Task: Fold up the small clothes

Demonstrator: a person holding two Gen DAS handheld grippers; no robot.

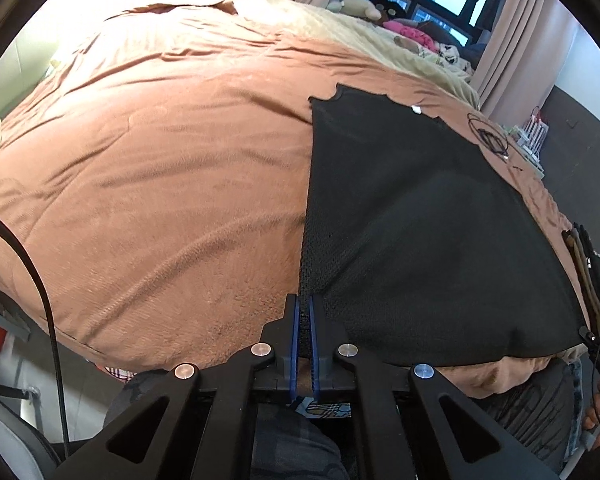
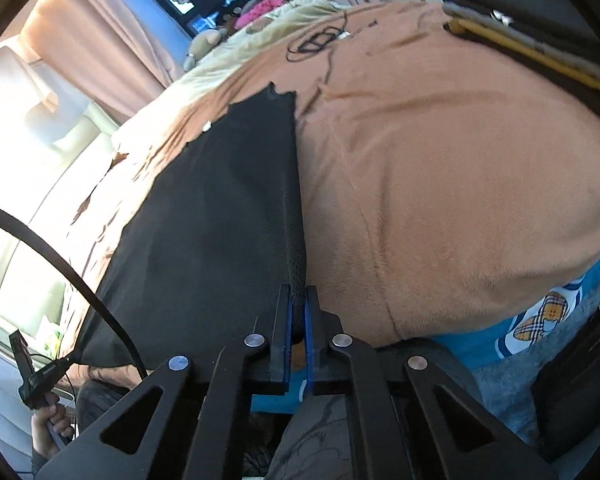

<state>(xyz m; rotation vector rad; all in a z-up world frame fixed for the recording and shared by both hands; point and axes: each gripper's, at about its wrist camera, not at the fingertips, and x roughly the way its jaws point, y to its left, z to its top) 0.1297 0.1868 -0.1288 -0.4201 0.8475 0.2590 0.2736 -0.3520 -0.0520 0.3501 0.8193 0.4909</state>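
The black garment (image 1: 419, 216) lies spread on the blanket (image 1: 160, 160) at the bed's near edge, its two near corners pinched by the left gripper (image 1: 304, 312) and right gripper (image 2: 298, 304).

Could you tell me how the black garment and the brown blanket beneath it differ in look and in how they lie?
The black garment is a dark mesh-like knit; the brown blanket is a soft, fuzzy plush. The garment covers only part of the bed, while the blanket spans nearly all of it. The garment's near corners are pinched by the left gripper and right gripper; the blanket lies ungripped. Both lie spread fairly flat.
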